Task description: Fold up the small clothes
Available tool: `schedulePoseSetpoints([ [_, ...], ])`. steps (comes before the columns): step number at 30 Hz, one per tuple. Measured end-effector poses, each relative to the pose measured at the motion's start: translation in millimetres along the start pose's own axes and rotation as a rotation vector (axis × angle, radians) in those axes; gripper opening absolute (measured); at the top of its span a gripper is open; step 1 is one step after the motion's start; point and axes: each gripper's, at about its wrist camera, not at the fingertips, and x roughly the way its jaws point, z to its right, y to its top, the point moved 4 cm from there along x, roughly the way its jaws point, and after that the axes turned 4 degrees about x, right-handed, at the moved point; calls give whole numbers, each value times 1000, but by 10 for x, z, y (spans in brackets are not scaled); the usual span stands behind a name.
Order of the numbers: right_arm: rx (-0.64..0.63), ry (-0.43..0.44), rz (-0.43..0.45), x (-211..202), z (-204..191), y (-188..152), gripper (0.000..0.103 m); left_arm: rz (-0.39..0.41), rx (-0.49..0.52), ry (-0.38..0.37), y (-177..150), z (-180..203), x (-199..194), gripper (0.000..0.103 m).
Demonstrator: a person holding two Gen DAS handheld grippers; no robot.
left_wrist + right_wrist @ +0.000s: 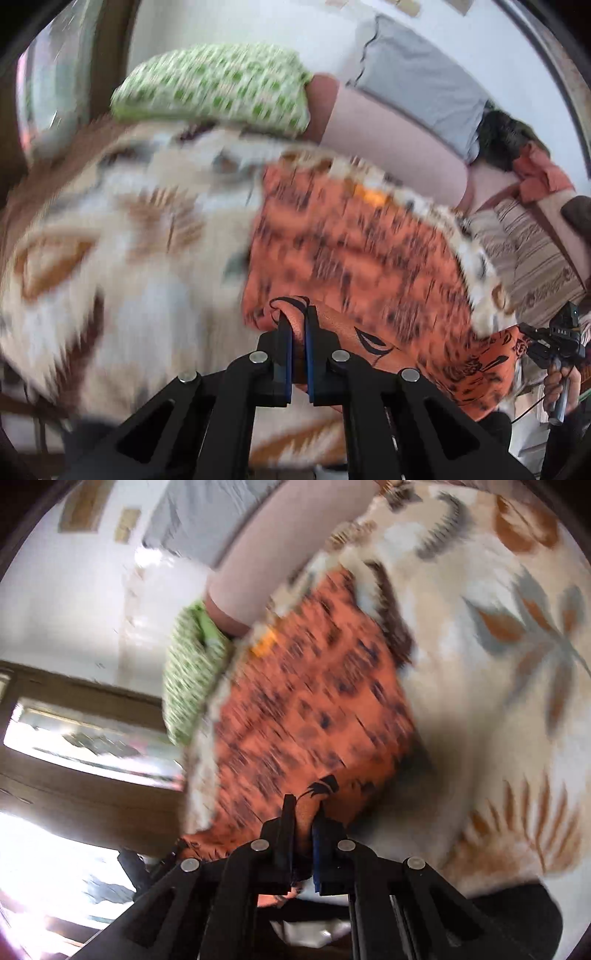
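**Both claws clamped on one edge of the garment, ready for a fold**

Left claw (295, 325): its two fingers are closed tight on a bunched corner of the small orange cloth garment with black print (351, 236). Gripping the corner, not the middle, keeps the edge taut so it can be carried over in one piece.

Garment position: its far part lies spread on the cream fleece blanket with brown and grey leaf pattern (122, 236), which covers a bed-like surface. The near edge is raised between the two claws. Both views are motion-blurred.

Right claw (303, 818): its fingers are likewise clamped on a gathered corner of the same edge. Holding both corners keeps the edge straight, which an even fold requires.

Beyond the garment lies a green-and-white patterned pillow (214, 85).
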Motion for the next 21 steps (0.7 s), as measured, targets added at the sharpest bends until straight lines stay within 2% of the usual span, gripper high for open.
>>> schedulePoseSetpoints([
  [4,-30,81,80,214,-391,767,7,71,51,24,801,-18,234,5],
  [7,-18,96,145,462,-523,1480,8,91,41,56,1423,-74,727,7],
  [8,11,102,162,568,-481,1696,9,80,65,82,1623,-89,1037,12],
  [9,26,102,179,770,-401,1987,10,74,81,96,1720,-111,1243,13],
  [10,22,97,186,959,-344,2152,19,84,82,136,1827,-176,1495,19],
  [11,33,65,190,1119,-223,2291,25,90,95,231,1901,-296,1802,37],
  [12,54,-45,177,1339,-40,2404,61,42,79,305,1892,-411,1998,45],
  [13,71,-115,179,1405,89,2410,86,-4,55,341,1854,-494,2110,47],
  [14,79,-138,205,1426,164,2363,86,-32,30,317,1790,-567,2173,48],
  [15,71,-133,215,1423,175,2277,86,-13,36,273,1723,-592,2132,48],
  [16,44,-136,216,1413,155,2165,86,8,52,276,1680,-603,2063,50],
  [18,-75,-204,179,1409,33,1863,86,69,78,300,1540,-626,1803,58],
  [21,-169,-259,126,1380,-137,1470,86,64,39,216,1211,-625,1444,60],
])
